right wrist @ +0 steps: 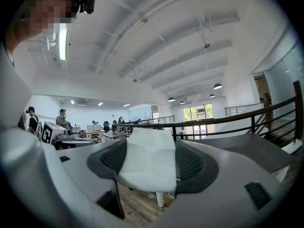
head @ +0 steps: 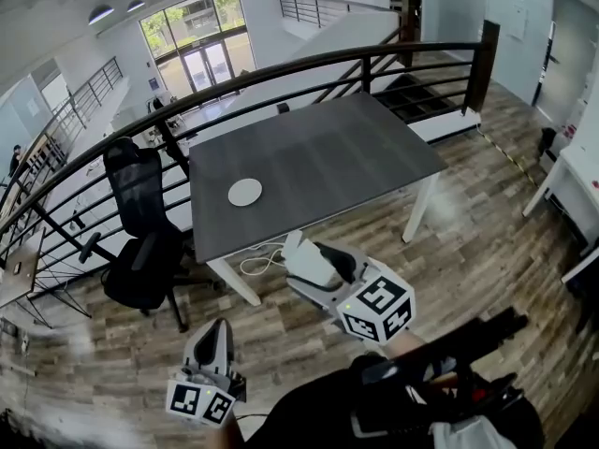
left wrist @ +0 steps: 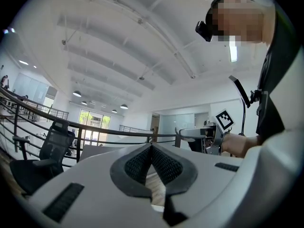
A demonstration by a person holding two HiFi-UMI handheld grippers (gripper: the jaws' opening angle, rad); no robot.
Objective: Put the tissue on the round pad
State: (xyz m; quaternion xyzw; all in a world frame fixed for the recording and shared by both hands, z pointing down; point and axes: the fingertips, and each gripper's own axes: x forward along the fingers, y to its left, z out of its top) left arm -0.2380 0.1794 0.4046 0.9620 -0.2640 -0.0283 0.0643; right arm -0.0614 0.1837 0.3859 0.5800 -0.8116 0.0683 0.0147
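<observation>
A white folded tissue [right wrist: 149, 159] sits clamped between the dark pads of my right gripper [right wrist: 151, 156]; in the head view the tissue [head: 304, 262] pokes out of the right gripper [head: 314, 260] just short of the table's near edge. A white round pad [head: 245, 192] lies on the dark grey table [head: 328, 157], left of centre near the front. My left gripper [head: 216, 340] hangs low over the wood floor, well short of the table. In its own view the left gripper [left wrist: 152, 151] has its pads pressed together with nothing between them.
A black office chair [head: 140, 232] stands left of the table. A black railing [head: 281, 64] runs behind the table, with a stairwell at the right. A white cable [head: 262, 262] lies on the floor under the table's front edge. White furniture stands at the right edge.
</observation>
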